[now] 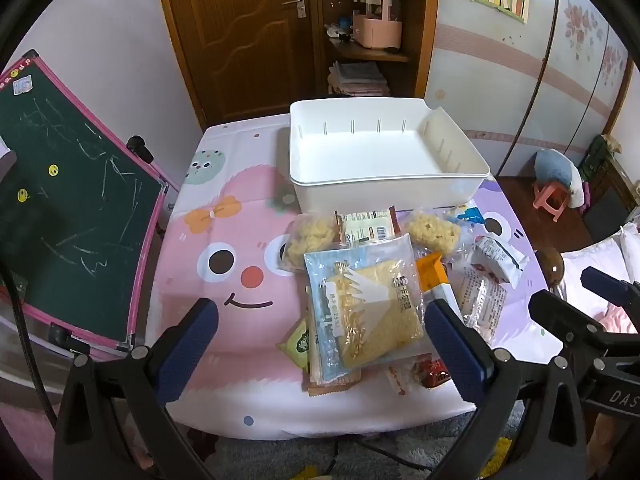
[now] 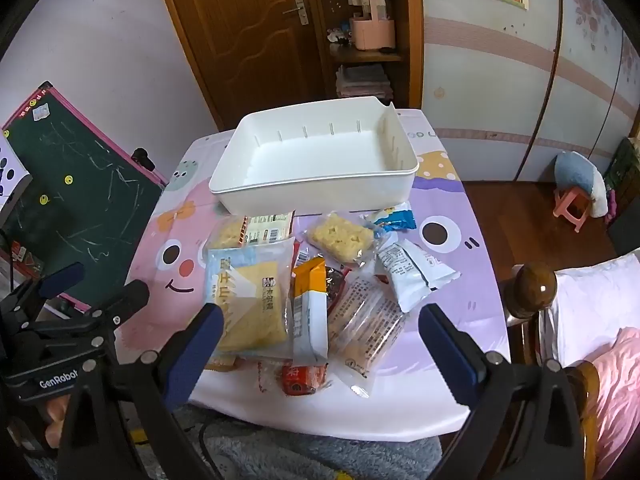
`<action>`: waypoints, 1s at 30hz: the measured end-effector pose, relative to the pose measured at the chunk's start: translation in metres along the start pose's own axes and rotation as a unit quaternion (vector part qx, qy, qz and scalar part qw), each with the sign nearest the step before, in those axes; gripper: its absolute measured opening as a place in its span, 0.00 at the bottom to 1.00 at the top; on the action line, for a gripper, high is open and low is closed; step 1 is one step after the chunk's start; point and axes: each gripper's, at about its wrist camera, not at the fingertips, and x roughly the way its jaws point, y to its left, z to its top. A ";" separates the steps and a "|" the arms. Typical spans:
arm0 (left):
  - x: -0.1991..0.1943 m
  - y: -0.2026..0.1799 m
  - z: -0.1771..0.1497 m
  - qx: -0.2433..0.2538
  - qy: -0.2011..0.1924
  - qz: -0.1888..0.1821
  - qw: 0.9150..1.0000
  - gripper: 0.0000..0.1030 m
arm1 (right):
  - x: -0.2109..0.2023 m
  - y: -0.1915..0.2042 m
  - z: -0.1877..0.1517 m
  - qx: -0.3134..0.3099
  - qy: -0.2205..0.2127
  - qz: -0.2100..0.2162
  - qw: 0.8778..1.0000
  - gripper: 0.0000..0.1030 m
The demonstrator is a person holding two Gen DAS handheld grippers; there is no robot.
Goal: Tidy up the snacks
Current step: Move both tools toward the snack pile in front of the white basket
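A heap of wrapped snacks lies on a small table with a cartoon cloth (image 1: 224, 240). On top is a big blue-and-yellow noodle-cake packet (image 1: 364, 300) (image 2: 248, 308). Around it are an orange-and-white bar (image 2: 310, 312), a clear packet with printed text (image 2: 368, 328), a white pouch (image 2: 412, 276) and a yellow cracker pack (image 2: 340, 240). Behind the heap stands an empty white bin (image 1: 400, 190) (image 2: 312, 196). My left gripper (image 1: 320, 312) hovers open over the heap's near left. Open too, my right gripper (image 2: 320, 320) hangs above the heap's near side. Neither holds anything.
A green chalkboard with a pink frame (image 1: 68, 216) leans at the table's left. A wooden bedpost (image 2: 532, 280) and a bed with pillows stand at the right. A wooden door and shelf are behind the table. A pink stool (image 2: 572, 204) sits on the floor far right.
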 end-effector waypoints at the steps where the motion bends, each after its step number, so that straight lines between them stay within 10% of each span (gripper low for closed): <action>1: 0.000 0.000 0.000 0.000 0.001 -0.001 1.000 1.00 | 0.000 0.000 0.001 0.000 0.002 0.000 1.000 0.96; 30: 0.003 -0.011 -0.006 0.017 0.011 -0.048 0.999 0.94 | -0.002 -0.001 -0.002 0.007 0.004 0.003 1.000 0.96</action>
